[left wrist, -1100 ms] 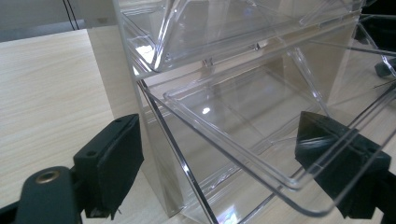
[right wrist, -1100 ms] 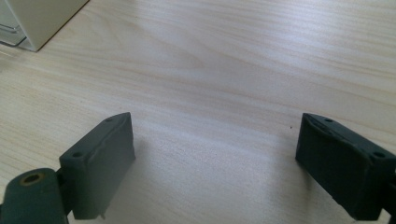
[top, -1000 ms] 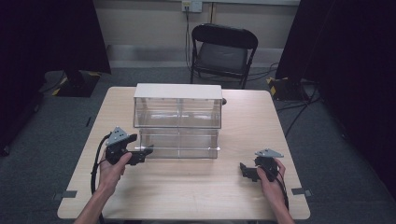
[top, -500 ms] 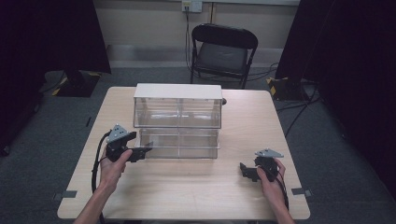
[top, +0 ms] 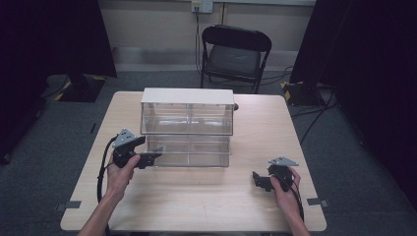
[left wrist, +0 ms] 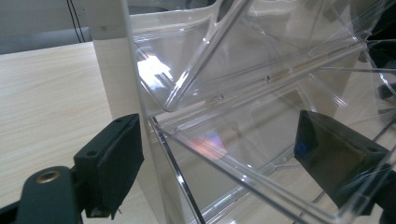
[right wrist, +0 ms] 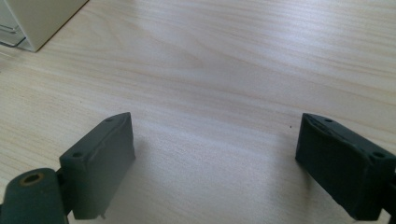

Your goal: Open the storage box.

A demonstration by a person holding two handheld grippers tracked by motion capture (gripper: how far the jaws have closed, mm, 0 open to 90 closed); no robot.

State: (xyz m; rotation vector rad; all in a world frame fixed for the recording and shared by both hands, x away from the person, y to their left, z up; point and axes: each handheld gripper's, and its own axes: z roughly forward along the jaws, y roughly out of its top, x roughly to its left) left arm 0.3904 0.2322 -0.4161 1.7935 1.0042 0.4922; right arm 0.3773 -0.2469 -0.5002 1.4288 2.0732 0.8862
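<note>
A clear plastic drawer cabinet [top: 187, 97] with a white top stands in the middle of the table. Its lower drawer [top: 192, 152] is pulled out toward me. My left gripper [top: 153, 158] is at the drawer's front left corner. In the left gripper view the left gripper [left wrist: 219, 140] is open and straddles the drawer's clear wall [left wrist: 187, 140]: one jaw is outside by the white cabinet side [left wrist: 116, 70], the other shows through the plastic. My right gripper [top: 259, 181] rests open on the bare table near the front right; nothing lies between the jaws of this right gripper [right wrist: 215, 135].
The wooden table [top: 206, 206] has free room in front of and beside the cabinet. A corner of the cabinet [right wrist: 37, 18] sits at the top left of the right gripper view. A black folding chair [top: 235, 54] stands behind the table.
The left gripper has shifted only slightly at the drawer's corner. The right gripper has stayed still.
</note>
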